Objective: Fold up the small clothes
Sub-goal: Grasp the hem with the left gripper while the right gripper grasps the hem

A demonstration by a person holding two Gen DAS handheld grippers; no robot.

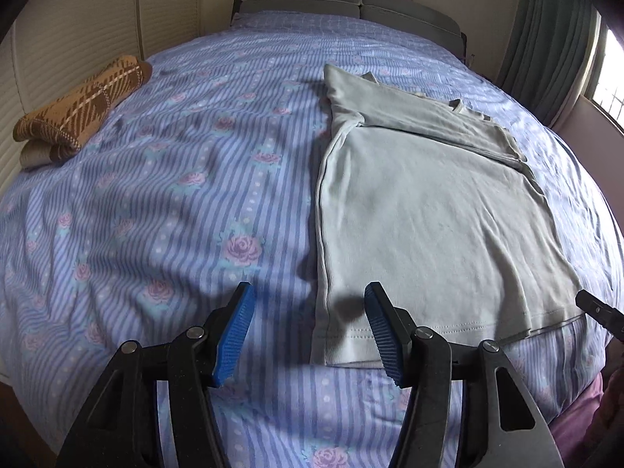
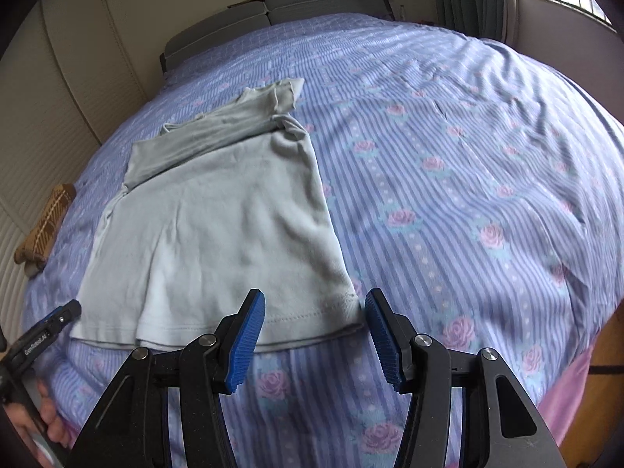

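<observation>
- The left gripper (image 1: pixel 308 335) sits nearest the lens: black angular plastic arms with silver pivot pins, and ribbed blue rubber pads on the fingers (image 1: pixel 236 335). Its fingers stand apart with nothing between them, above the near left corner of the shirt.
- The right gripper (image 2: pixel 314 337) is built the same way, with black arms and ridged blue pads. Its fingers are spread and hold nothing, above the shirt's near right corner.
- The pale grey-green shirt (image 1: pixel 429 210) lies flat on the bed near the front edge. It is soft knit cloth with a stitched double-row hem along the near side, a raised seam down its left edge, and shallow wrinkles. Its upper part is folded across in a darker band, with a sleeve (image 2: pixel 286 91) sticking out at the far end.
- The bedsheet (image 1: pixel 175 195) is thin rumpled cotton, blue and lilac stripes with pink roses and small dots.
- A folded brown-and-cream patterned knit (image 1: pixel 82 111) rests at the bed's left edge, well apart from the shirt.
- A padded grey headboard (image 1: pixel 304 0) stands at the far end.
</observation>
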